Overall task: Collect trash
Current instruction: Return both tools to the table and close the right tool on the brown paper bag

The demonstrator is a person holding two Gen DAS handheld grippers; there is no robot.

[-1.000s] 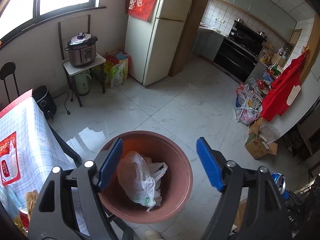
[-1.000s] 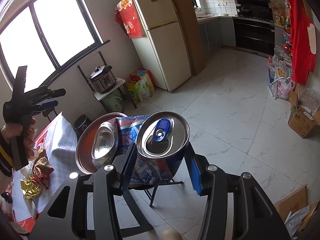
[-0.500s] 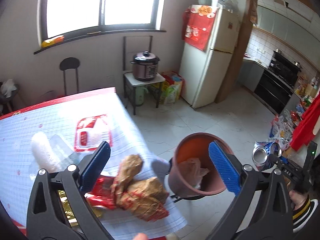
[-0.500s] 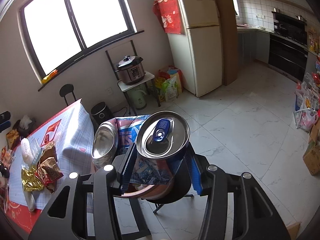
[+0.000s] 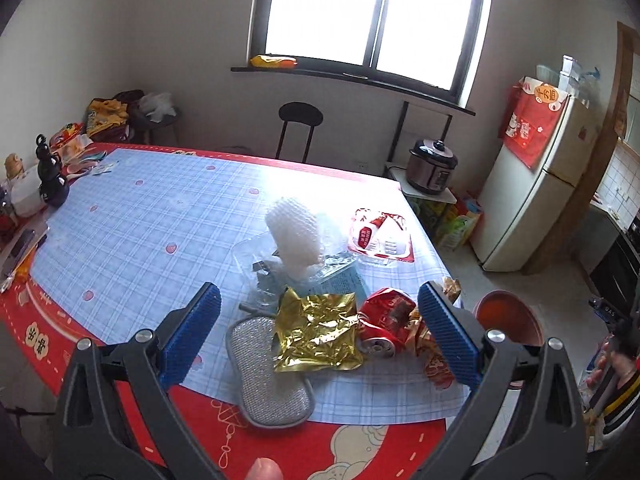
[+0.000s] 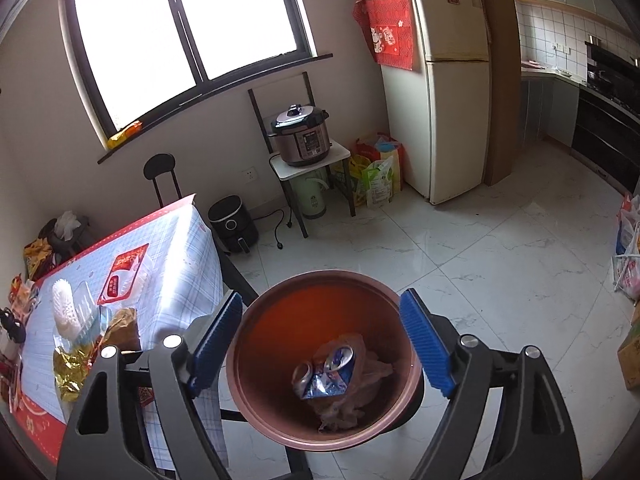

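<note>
Right gripper [image 6: 320, 344] hangs over the brown bin [image 6: 256, 412], blue pads opening with nothing between them, and down inside the bin lies the crushed blue can [image 6: 326, 374] on a crumpled plastic bag [image 6: 362, 364]. The bin stands on the white tiled floor [image 6: 480, 264], just off the table's near corner.

Over to the left gripper [image 5: 318, 338]: fingers spread wide, empty, poised above the table's near edge. Closest under it sits a grey mesh pad [image 5: 266, 376], right at the red border of the tablecloth [image 5: 132, 236]. Just beyond lies a gold foil wrapper [image 5: 320, 330], touching a crushed red can [image 5: 386, 322] on its right, with a brown snack bag [image 5: 430, 344] against the can near the table's right edge. Farther in, a white foam net [image 5: 296, 236] stands on clear plastic packaging [image 5: 260, 256], and a red-and-white tray [image 5: 380, 238] sits beside it toward the right edge. Beyond the table, a black chair [image 5: 298, 126] stands under the window [image 5: 372, 16].
</note>
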